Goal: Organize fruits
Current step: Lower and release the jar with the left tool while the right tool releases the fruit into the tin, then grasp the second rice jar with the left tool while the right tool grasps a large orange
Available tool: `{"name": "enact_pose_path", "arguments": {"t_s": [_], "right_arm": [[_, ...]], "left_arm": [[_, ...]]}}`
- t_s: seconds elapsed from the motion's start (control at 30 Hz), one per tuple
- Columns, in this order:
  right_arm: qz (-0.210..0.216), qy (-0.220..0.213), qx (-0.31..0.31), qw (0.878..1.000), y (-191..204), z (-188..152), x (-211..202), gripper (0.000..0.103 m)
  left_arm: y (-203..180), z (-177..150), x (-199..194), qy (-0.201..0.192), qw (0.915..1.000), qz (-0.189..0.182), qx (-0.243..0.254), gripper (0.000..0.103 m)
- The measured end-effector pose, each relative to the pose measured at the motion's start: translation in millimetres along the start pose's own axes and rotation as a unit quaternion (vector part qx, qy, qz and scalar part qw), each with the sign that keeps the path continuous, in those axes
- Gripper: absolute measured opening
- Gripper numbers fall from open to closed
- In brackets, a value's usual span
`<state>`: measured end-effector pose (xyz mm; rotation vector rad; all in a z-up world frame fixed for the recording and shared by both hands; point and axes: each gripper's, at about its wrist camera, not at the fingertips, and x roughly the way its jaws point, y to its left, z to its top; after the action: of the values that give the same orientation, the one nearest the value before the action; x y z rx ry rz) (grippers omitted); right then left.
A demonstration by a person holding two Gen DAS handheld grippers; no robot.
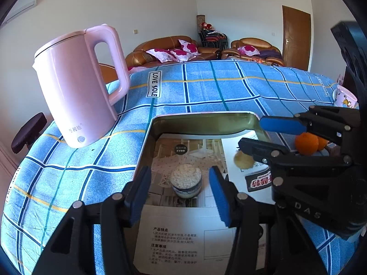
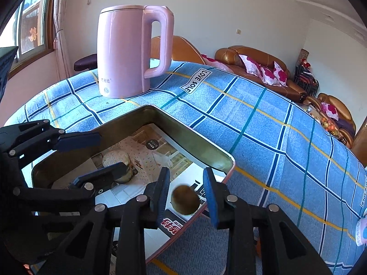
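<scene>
Currently my right gripper [image 2: 187,194] stands open around a brown kiwi-like fruit [image 2: 184,200] lying untouched above the tin tray [image 2: 195,147]; my left gripper [image 1: 181,190] hangs open, empty.

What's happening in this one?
A person is sorting fruit with two handheld grippers over a paper-lined tray on a checked cloth. The left gripper has its jaws open around a pale round item in the tray. The right gripper is open too, with a brown fruit loose between its jaws near the tray's edge. Two oranges wait outside the tray.
</scene>
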<state>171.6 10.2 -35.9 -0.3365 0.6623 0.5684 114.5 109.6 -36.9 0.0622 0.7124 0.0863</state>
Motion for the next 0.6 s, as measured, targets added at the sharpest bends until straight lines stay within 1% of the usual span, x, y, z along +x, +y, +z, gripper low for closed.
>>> {"name": "enact_pose_path", "arguments": {"t_s": [0.03,0.07,0.1,0.13,0.2,0.3,0.43,0.5,0.6], "right_arm": [[-0.005,-0.005,0.003,1.0,-1.8,-1.3,-4.3,0.041],[-0.014,-0.01,0.006,1.0,-3.8,-2.8,-8.8,0.046],[-0.022,-0.017,0.009,1.0,-6.1,-5.0,-15.0,0.053],[-0.027,-0.027,0.013,0.999,-8.8,-7.2,-21.7,0.056],[-0.029,-0.047,0.029,0.998,-16.7,-13.0,-38.3,0.067],[-0.025,-0.072,0.048,0.996,-30.2,-26.8,-66.4,0.07],[-0.048,-0.093,0.091,0.99,-57.9,-60.6,-104.8,0.071],[-0.064,-0.097,0.124,0.985,-74.5,-83.6,-121.4,0.075],[-0.09,-0.096,0.166,0.977,-96.3,-116.1,-139.6,0.077]], "left_arm": [[1.2,-1.4,-4.1,-0.004,1.0,-0.002,-0.005,0.068],[1.7,-3.0,-9.2,-0.01,0.9999,-0.005,-0.011,0.075],[1.4,-4.7,-15.0,-0.018,0.9997,-0.011,-0.016,0.079],[-0.4,-6.9,-20.9,-0.025,0.9993,-0.018,-0.02,0.081],[-6.0,-11.3,-31.9,-0.038,0.9985,-0.031,-0.025,0.087],[-22.1,-19.3,-45.6,-0.054,0.9972,-0.047,-0.02,0.087],[-50.5,-29.7,-58.0,-0.064,0.9949,-0.077,-0.006,0.087],[-65.5,-33.7,-60.4,-0.064,0.994,-0.089,0.004,0.087],[-88.5,-37.5,-62.1,-0.062,0.9926,-0.102,0.024,0.087]]}}
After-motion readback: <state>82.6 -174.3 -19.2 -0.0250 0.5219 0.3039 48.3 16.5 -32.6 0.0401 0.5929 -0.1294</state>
